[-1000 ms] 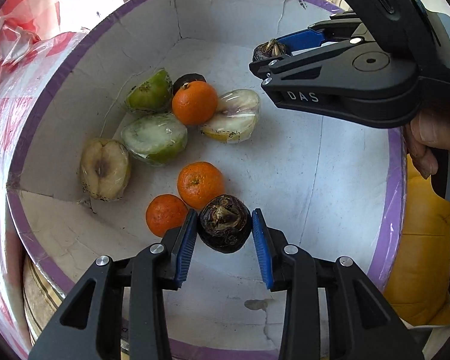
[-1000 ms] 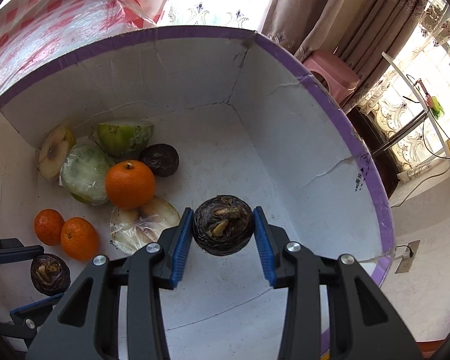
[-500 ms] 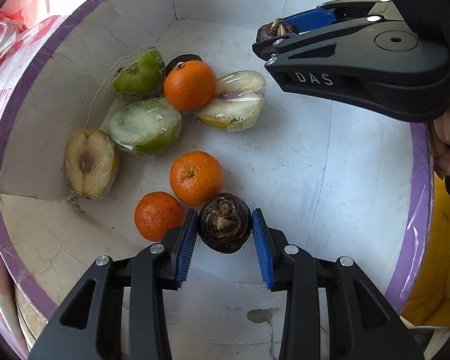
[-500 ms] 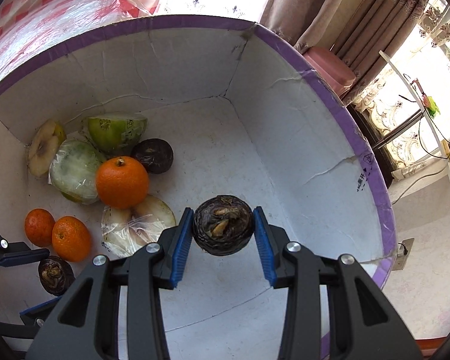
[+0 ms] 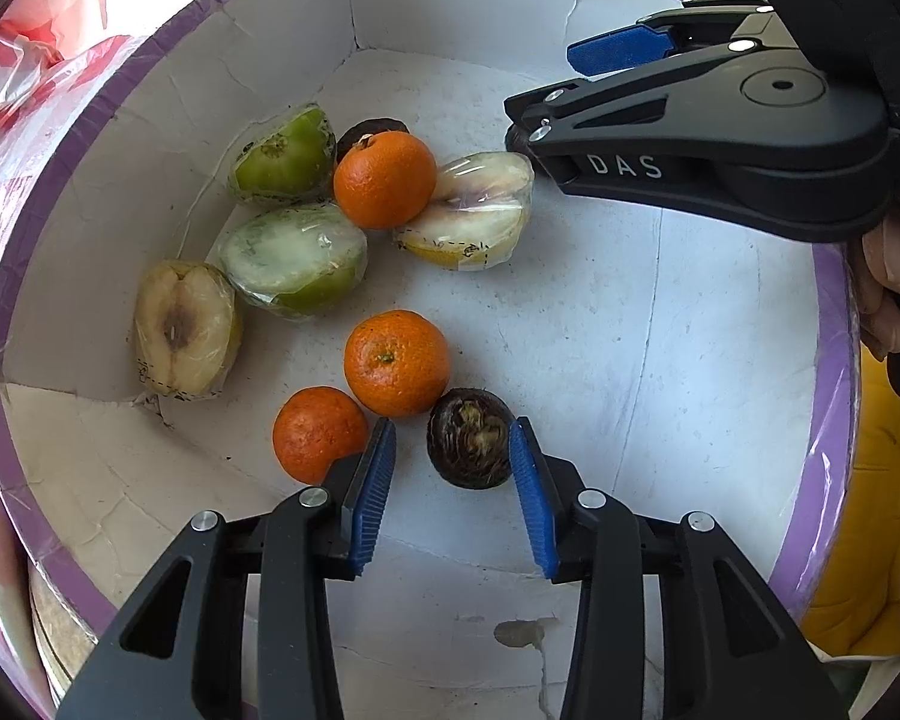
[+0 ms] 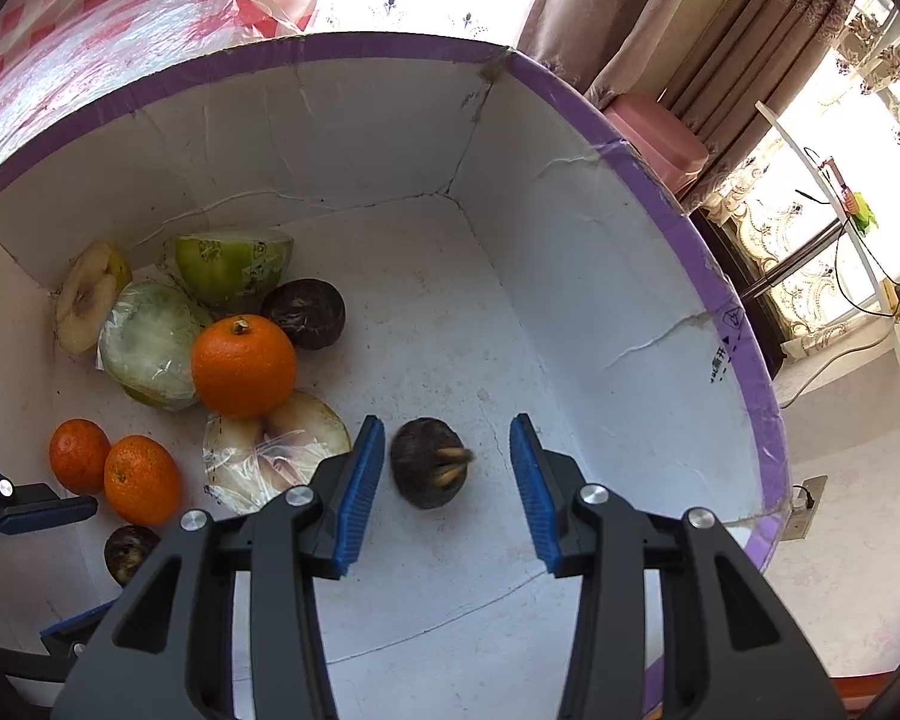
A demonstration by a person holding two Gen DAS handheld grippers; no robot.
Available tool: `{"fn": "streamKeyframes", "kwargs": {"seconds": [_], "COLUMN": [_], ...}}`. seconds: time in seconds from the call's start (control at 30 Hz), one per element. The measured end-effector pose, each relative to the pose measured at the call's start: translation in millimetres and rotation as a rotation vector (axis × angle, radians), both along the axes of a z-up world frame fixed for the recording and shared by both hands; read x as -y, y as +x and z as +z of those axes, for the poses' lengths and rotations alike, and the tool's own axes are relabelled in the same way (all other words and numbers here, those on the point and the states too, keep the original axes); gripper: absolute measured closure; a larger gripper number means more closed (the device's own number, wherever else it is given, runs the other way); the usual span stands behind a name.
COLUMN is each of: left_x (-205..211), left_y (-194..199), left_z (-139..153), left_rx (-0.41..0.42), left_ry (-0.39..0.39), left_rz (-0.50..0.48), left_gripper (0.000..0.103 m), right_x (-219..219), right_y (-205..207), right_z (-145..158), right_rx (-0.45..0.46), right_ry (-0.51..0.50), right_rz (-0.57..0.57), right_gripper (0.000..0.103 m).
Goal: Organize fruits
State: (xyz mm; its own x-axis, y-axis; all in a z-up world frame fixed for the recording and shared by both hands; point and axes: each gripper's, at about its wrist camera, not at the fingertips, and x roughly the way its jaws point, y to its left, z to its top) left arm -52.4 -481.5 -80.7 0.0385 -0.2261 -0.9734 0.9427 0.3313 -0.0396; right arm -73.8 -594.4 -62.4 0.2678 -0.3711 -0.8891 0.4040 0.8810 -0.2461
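Observation:
Both grippers are inside a white box with a purple rim. My left gripper is open. A dark brown chestnut-like fruit lies on the box floor by its right pad, beside two oranges. My right gripper is open. A second dark fruit lies between its pads, slightly blurred. The right gripper also shows in the left wrist view at the upper right.
Wrapped cut fruit halves, a larger orange and another dark fruit lie at the box's left side. The box wall rises on all sides. A red checked plastic bag lies behind the box.
Both grippers have opened and let go of their dark fruits, which now rest on the box floor. Both grippers moved lower into the box.

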Motion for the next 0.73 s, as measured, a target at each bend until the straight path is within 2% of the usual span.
{"fn": "streamKeyframes", "kwargs": {"seconds": [0.13,0.23,0.3,0.47,0.73], "left_x": [0.0,-0.8,-2.1,-6.4,-18.7], "left_y": [0.9,1.0,2.0,1.7,-0.3], "left_z": [-0.8,-0.8,0.6,7.1,30.5], "left_rx": [0.002,0.004,0.009,0.019,0.064], "left_ry": [-0.005,-0.013,-0.022,-0.045,-0.133], "left_rz": [0.002,0.005,0.008,0.017,0.032], "left_gripper": [0.062,0.06,0.054,0.05,0.042], "right_x": [-1.2,-1.3,-0.2,-3.6,-10.2], "right_y": [-0.5,-1.2,-1.4,-3.4,-10.4], "right_z": [1.0,4.0,5.9,9.5,18.8], "right_rx": [0.005,0.015,0.024,0.041,0.063], "right_ry": [-0.001,-0.002,-0.003,-0.015,-0.09], "right_rz": [-0.001,-0.002,-0.002,-0.01,-0.032], "right_gripper": [0.053,0.046,0.042,0.037,0.025]}}
